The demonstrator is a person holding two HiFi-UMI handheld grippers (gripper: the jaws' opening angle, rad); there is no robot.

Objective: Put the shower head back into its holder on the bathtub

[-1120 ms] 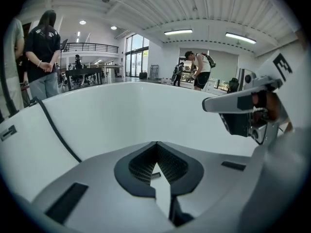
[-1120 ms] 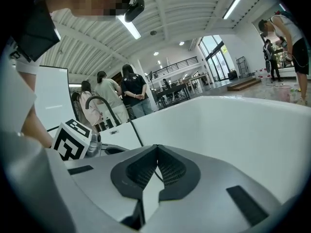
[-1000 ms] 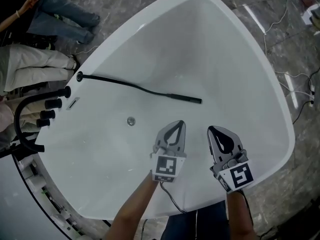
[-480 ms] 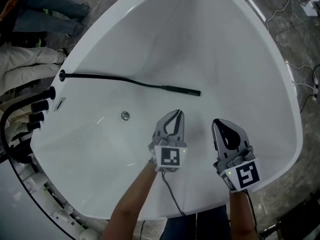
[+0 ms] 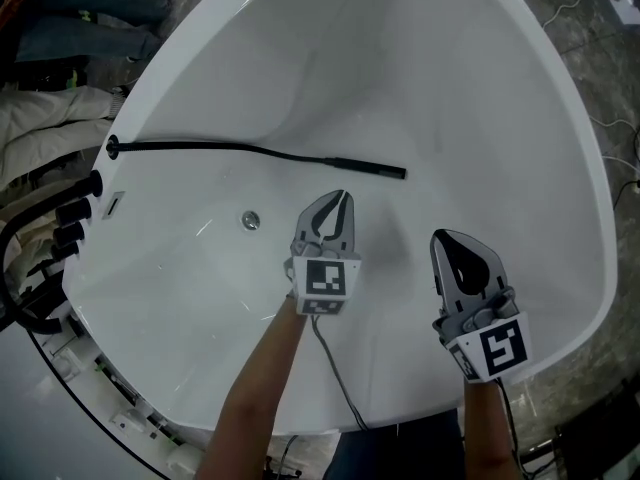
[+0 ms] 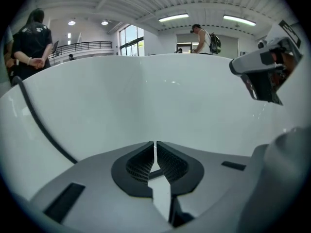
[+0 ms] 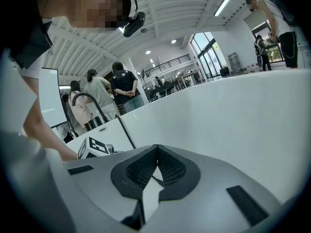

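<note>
The black shower head (image 5: 368, 168) lies on the inner slope of the white bathtub (image 5: 520, 118). Its black hose (image 5: 200, 147) runs left to a round black fitting (image 5: 112, 148) on the tub rim. My left gripper (image 5: 336, 200) hangs inside the tub just short of the shower head, shut, with nothing between its jaws. In the left gripper view (image 6: 155, 143) the hose (image 6: 39, 125) curves down the tub wall at the left. My right gripper (image 5: 452, 240) is to the right and nearer me, also shut and empty. The right gripper view (image 7: 157, 147) shows the left gripper's marker cube (image 7: 97, 148).
A black arched faucet (image 5: 25, 238) and black knobs (image 5: 80, 208) stand on the tub's left rim. A round drain (image 5: 250, 220) sits in the tub floor. People stand beyond the rim at the upper left (image 5: 60, 118). Cables (image 5: 615, 118) lie on the grey floor at the right.
My left gripper has sunk into the tub and moved forward, closer to the shower head. The right gripper has dropped slightly. The shower head and hose lie as before.
</note>
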